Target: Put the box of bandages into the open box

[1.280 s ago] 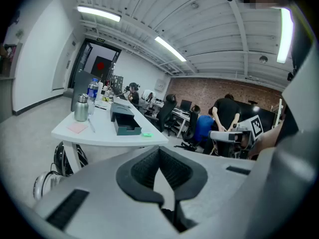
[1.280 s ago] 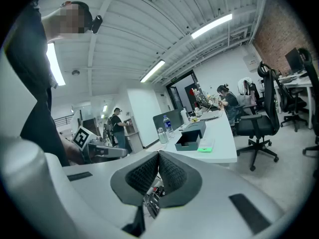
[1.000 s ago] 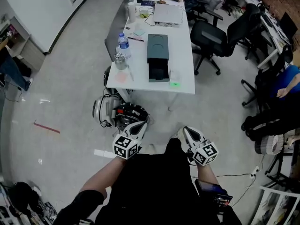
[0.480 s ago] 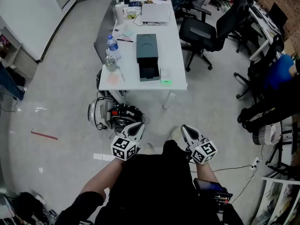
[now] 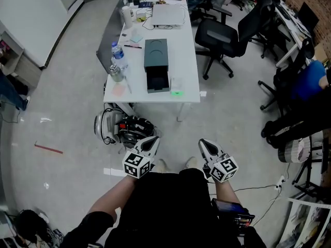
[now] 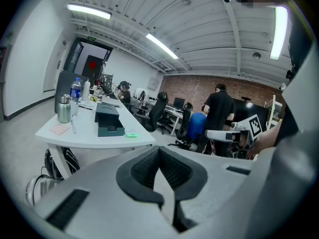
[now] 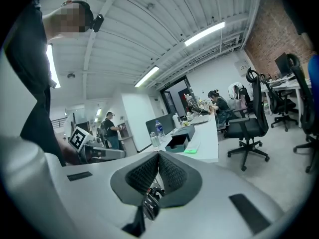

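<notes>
White rectangular table (image 5: 187, 66) lies at twelve o'clock; best step closer first, left gripper (image 5: 152, 140) and right gripper (image 5: 203, 143) pinched closed, empty.

We find bare floor (image 5: 232, 123) mid-frame before the table (image 5: 187, 61). The open box (image 5: 156, 79) fills its middle, bottle (image 5: 117, 53) and flask (image 5: 116, 72) its left edge. A chair (image 5: 227, 37) flanks it upper right; perhaps headsets (image 5: 119, 129) lie beneath.
</notes>
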The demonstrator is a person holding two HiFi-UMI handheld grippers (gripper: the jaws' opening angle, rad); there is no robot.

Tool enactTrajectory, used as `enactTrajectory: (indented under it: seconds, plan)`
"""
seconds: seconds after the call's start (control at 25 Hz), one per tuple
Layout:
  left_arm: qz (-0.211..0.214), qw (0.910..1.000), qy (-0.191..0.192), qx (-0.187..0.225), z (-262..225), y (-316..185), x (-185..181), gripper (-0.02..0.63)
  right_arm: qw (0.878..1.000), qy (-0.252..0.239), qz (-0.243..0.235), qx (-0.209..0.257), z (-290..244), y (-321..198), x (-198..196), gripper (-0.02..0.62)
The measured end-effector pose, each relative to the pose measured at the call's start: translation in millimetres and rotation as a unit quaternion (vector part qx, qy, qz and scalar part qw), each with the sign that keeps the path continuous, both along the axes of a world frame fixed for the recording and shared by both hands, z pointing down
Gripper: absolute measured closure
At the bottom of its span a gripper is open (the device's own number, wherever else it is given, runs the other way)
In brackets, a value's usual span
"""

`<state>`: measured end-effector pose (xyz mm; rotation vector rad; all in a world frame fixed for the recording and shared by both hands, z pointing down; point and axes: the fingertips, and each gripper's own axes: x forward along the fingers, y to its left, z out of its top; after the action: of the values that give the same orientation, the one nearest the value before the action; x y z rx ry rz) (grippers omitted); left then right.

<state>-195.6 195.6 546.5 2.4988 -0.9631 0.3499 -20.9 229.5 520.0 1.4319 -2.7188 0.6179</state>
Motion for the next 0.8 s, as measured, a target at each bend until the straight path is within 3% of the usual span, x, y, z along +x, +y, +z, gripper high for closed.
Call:
enactTrajectory:
  seconds: [0.8]
  plan:
    - [-0.059,0.9982,-0.014,-0.002,-6,-22,132,0.6,0.999,-0.01,-0.05,0.005,6,-35,134,0.569]
